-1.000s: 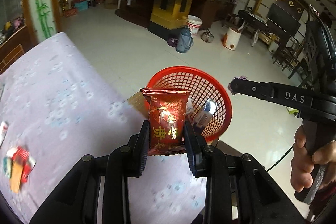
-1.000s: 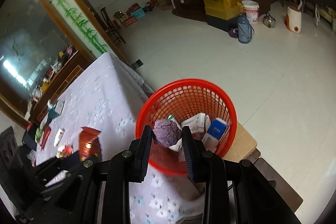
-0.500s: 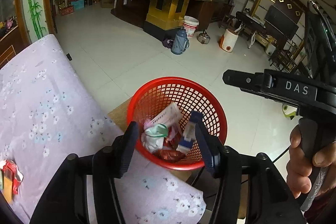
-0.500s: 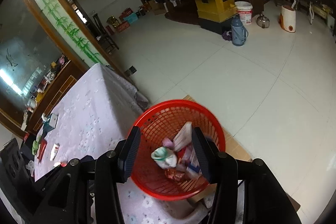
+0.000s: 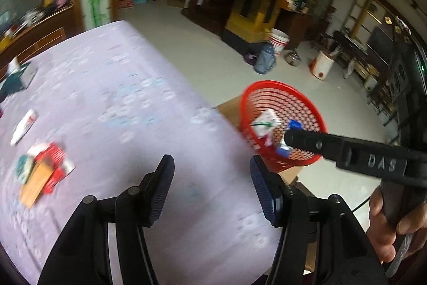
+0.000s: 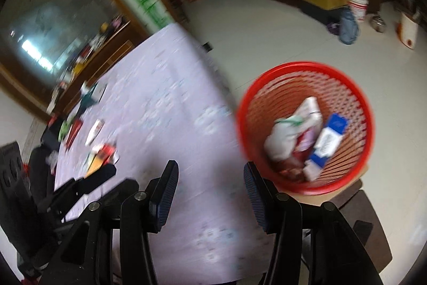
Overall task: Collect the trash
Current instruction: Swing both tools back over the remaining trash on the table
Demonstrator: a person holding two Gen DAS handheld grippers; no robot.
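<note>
Tongs: left [image 5: 212, 182] and right [image 6: 210, 184] both spread, empty, above lilac flowered counter [image 5: 128, 98]; round red mesh plastic basket [image 6: 304, 124] beside, trash inside.

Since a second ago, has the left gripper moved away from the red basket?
Yes. The left gripper has swung left over the table; the red basket now sits to its right.

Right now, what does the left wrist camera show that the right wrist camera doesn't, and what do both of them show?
Only the left wrist view shows the person's hand holding the right gripper's handle.

Only the right wrist view shows the left gripper from the side, low over the table, and the right gripper open and empty.

Both show the red basket with a blue and white carton inside, off the table's edge, and a pile of wrappers on the table.
</note>
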